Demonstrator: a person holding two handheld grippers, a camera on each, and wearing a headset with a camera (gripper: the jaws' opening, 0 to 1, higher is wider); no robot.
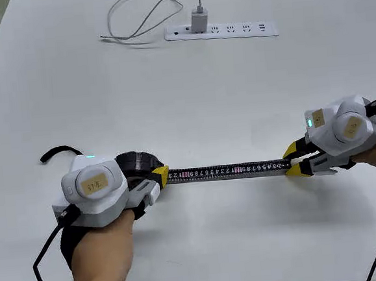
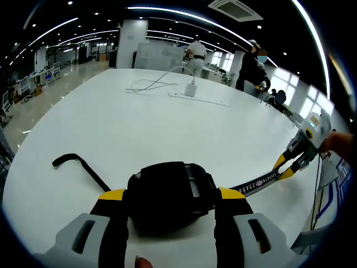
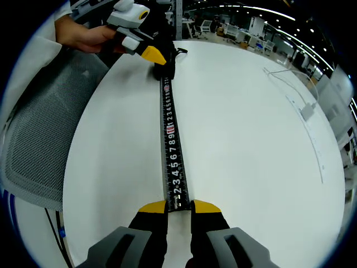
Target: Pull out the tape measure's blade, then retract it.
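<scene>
A black tape measure case (image 1: 138, 166) (image 2: 170, 192) sits on the white table, with my left gripper (image 1: 157, 179) (image 2: 173, 194) shut on it. Its dark numbered blade (image 1: 226, 171) (image 3: 172, 151) (image 2: 256, 182) runs out flat across the table to the right. My right gripper (image 1: 295, 160) (image 3: 178, 207) is shut on the blade's tip. A black wrist strap (image 1: 57, 152) (image 2: 81, 166) trails from the case to the left. In the right gripper view the case (image 3: 165, 70) lies at the far end of the blade.
A white power strip (image 1: 222, 30) (image 2: 199, 99) with a plugged charger (image 1: 199, 19) and looped white cable (image 1: 145, 13) lies at the far side of the table (image 1: 191, 101). A mesh chair (image 3: 39, 128) stands beside the table. People (image 2: 254, 70) stand in the background.
</scene>
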